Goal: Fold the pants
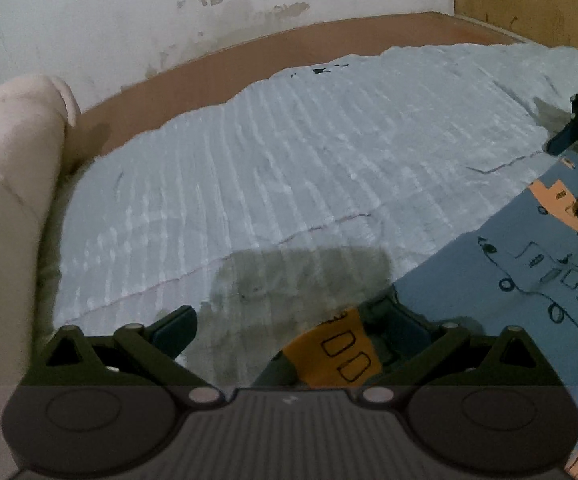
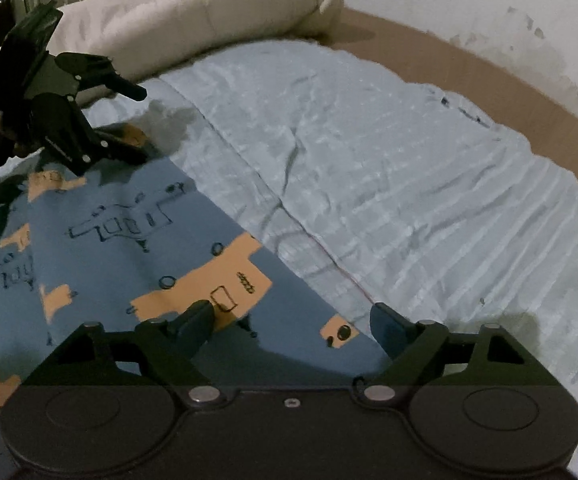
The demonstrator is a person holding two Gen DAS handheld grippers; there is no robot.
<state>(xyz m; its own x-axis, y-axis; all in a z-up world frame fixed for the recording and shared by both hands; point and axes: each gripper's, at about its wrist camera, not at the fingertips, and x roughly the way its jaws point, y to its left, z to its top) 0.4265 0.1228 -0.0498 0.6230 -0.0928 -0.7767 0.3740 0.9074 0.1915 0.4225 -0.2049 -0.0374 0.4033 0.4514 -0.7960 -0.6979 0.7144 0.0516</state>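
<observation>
Left wrist view. I see the pants (image 1: 509,280) lying flat on the bed sheet (image 1: 289,160), filling the lower right of the frame; they are blue with orange patches and outline drawings. Their visible straight edge runs diagonally from just ahead of my left gripper (image 1: 289,320) up toward the right, so the long axis appears to follow that diagonal, though I cannot tell which end is the waist. An orange-patched corner of the cloth sits at the inner side of the right-hand finger. The left gripper stands wide open and clasps nothing. To the left and ahead the pale blue sheet lies bare as far as the brown bed frame (image 1: 209,68); a cream pillow (image 1: 13,200) bounds the left edge. The right gripper (image 1: 569,168) enters at the far right border, over the pants' far part.

Right wrist view. The pants (image 2: 109,260) occupy the lower left; their straight edge runs from near the left gripper (image 2: 129,128) at upper left down to the space between my right gripper (image 2: 293,320) fingers. The right gripper is spread wide, one finger over an orange patch, the other over the sheet (image 2: 409,180), gripping nothing that I can see. The sheet lies bare to the right; the pillow (image 2: 209,8) lies beyond.
</observation>
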